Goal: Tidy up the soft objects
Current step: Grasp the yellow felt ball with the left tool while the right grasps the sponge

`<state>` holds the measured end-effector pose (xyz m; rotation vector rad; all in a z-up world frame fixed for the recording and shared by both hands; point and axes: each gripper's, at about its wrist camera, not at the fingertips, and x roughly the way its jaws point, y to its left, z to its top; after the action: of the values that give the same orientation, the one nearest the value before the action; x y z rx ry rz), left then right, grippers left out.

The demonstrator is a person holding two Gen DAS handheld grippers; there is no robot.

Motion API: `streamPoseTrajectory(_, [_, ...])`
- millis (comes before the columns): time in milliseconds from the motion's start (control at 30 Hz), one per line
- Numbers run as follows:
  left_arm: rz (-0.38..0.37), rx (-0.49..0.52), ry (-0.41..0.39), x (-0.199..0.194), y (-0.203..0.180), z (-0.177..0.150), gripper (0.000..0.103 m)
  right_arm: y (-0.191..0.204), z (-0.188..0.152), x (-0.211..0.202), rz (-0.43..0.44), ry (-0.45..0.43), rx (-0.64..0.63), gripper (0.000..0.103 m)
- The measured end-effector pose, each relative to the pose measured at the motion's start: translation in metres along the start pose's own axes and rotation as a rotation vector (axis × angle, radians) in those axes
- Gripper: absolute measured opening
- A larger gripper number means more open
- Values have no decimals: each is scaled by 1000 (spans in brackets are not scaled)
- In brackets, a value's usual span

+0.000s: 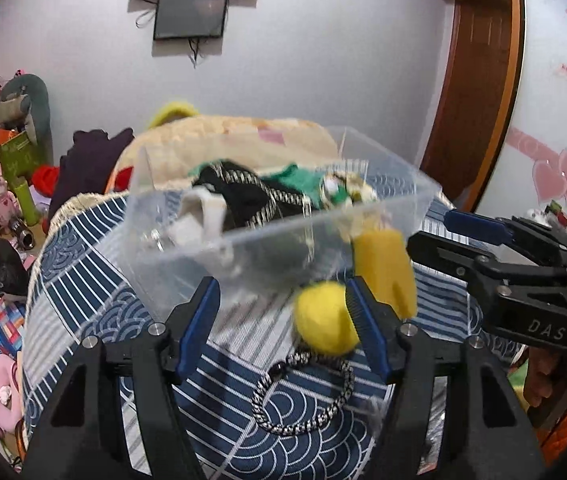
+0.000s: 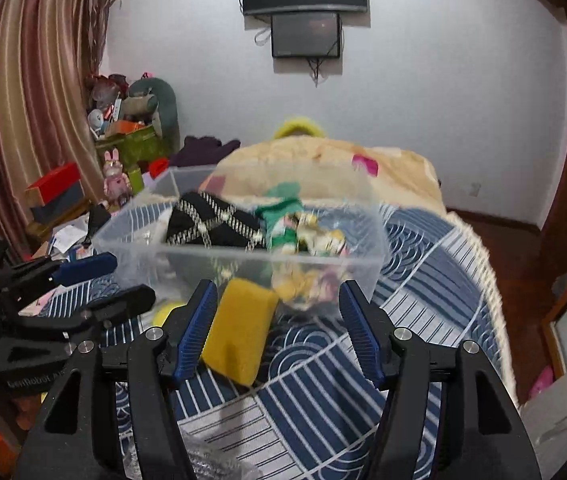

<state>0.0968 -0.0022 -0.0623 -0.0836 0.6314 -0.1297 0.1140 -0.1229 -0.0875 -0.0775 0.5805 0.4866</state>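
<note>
A clear plastic bin (image 1: 243, 240) stands on the blue patterned bedspread (image 1: 83, 280) and holds black, green and white soft items (image 1: 251, 196). It also shows in the right wrist view (image 2: 187, 256). My left gripper (image 1: 283, 320) is open; a yellow ball (image 1: 323, 320) lies against its right finger (image 1: 367, 332), with a black-and-white braided cord (image 1: 307, 396) below. A yellow sponge (image 1: 383, 268) stands beside the bin. In the right wrist view the sponge (image 2: 239, 332) lies by the left finger (image 2: 195, 332) of my open right gripper (image 2: 279, 328).
A cream quilt (image 2: 323, 168) is heaped behind the bin. Boxes, toys and papers (image 2: 123, 140) clutter the floor at the left. A curtain (image 2: 23, 100) hangs at the left, a wooden door frame (image 1: 479, 80) at the right. The bed edge (image 2: 479, 280) drops off on the right.
</note>
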Motion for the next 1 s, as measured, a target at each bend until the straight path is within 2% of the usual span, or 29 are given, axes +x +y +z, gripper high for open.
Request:
streamPoseTrajectory(267, [-69,-10,37,19,-8,-11,65,-2,-9,7,7,41,9,60])
streamPoseTrajectory(333, [-89,-11,43,22,-9,-11,62,-2,-9,6,5,40,12,60])
streamPoseTrajectory(433, [-133,0,59,26,-15,-14,44,-2,-9,6,13,45,13,60])
streamPoseTrajectory(500, [-154,7,56,26,-18,-15,37,0,-10,8,8,50,3,60])
streamPoseTrajectory(767, [-70,8,11,10,-14,-21,35,1,-11,13,34,70,10,60])
streamPoseTrajectory(1000, [-36,-30,-15,-9,5,-22,35,6,-15,25,77,112,26,60])
